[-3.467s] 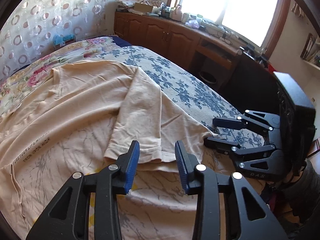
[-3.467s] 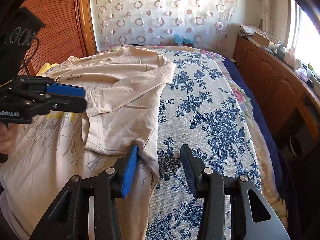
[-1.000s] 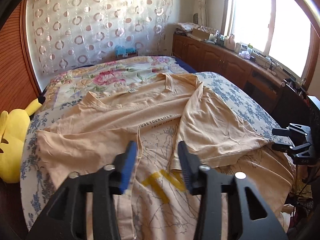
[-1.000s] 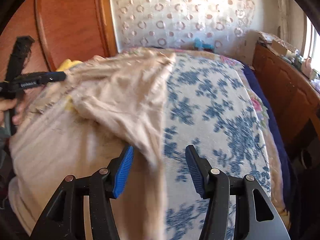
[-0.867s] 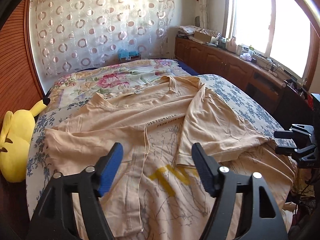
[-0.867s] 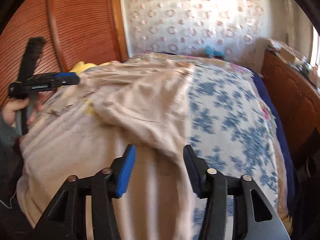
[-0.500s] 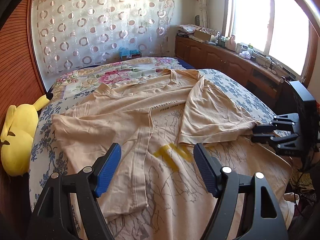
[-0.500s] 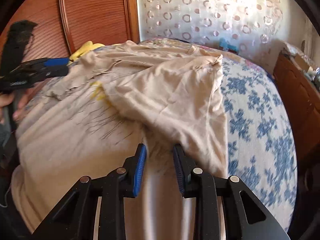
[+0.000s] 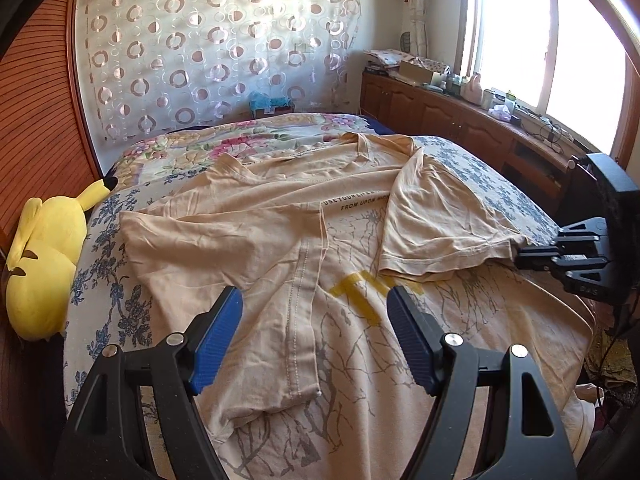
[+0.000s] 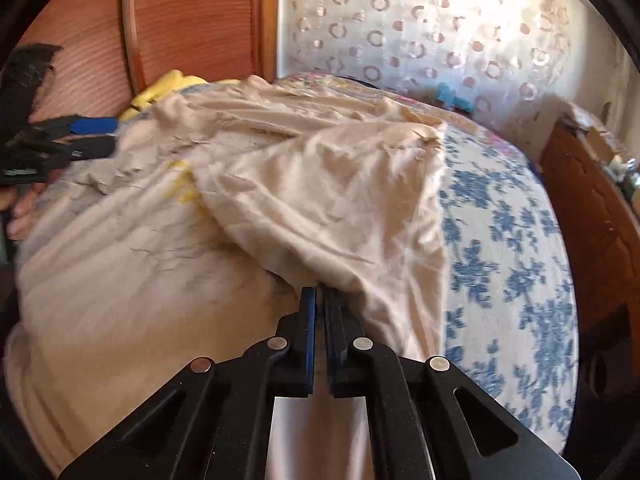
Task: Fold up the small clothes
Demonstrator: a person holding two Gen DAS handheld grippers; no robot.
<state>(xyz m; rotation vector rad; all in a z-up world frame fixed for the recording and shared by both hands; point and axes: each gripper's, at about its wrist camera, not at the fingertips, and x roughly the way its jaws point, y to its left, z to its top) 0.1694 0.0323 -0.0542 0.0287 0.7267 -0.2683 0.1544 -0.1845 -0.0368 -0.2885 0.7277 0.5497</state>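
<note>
A beige T-shirt [image 9: 248,248] with a grey and yellow print lies face up on the bed, both sleeves folded inward. My left gripper [image 9: 314,336] hovers open and wide above the folded left sleeve [image 9: 296,320], touching nothing. At the shirt's right edge, my right gripper [image 9: 518,254] has its jaws closing tight on the fabric by the folded right sleeve [image 9: 432,224]. In the right wrist view that right gripper [image 10: 320,292] pinches the beige T-shirt [image 10: 320,200] at the fold. The left gripper [image 10: 115,135] shows at the far left.
A yellow plush toy [image 9: 44,256] lies at the bed's left edge by the wooden panel [image 10: 192,20]. The blue floral bedspread [image 9: 480,184] is bare right of the shirt. Wooden cabinets [image 9: 460,120] with clutter run under the window. A person's hand [image 10: 20,208] holds the left gripper.
The right gripper's jaws went from wide apart to closed on the shirt's edge. The left gripper's jaws spread wider and it drew back from the folded left sleeve.
</note>
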